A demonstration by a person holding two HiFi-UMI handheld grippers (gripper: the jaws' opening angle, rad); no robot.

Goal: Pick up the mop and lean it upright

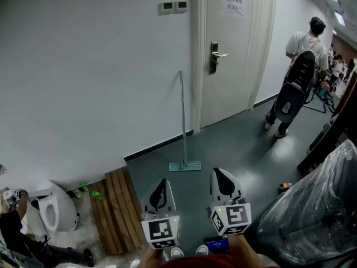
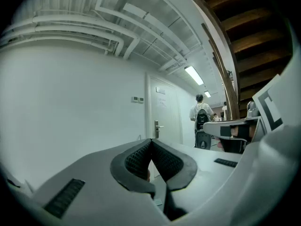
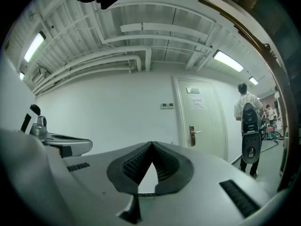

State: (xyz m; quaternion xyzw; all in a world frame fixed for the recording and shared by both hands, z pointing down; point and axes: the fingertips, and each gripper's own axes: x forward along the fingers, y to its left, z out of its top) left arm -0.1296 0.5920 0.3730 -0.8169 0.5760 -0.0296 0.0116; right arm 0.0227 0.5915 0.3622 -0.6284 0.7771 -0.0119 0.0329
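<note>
The mop [image 1: 183,121] stands upright with its thin grey handle leaning on the white wall and its teal flat head [image 1: 184,166] on the grey floor. My left gripper [image 1: 160,188] is held low in front of me, a short way before the mop head, shut and empty. Beside it, my right gripper [image 1: 224,177] is also shut with nothing in it. In the left gripper view the jaw tips [image 2: 151,141] meet against the wall. In the right gripper view the tips [image 3: 151,145] touch too.
A white door [image 1: 228,49] with a metal handle is right of the mop. A person with a backpack [image 1: 298,77] walks away down the corridor. Wooden slats [image 1: 117,208] and a white appliance [image 1: 56,208] lie at left. A plastic-wrapped bulk [image 1: 318,211] stands at right.
</note>
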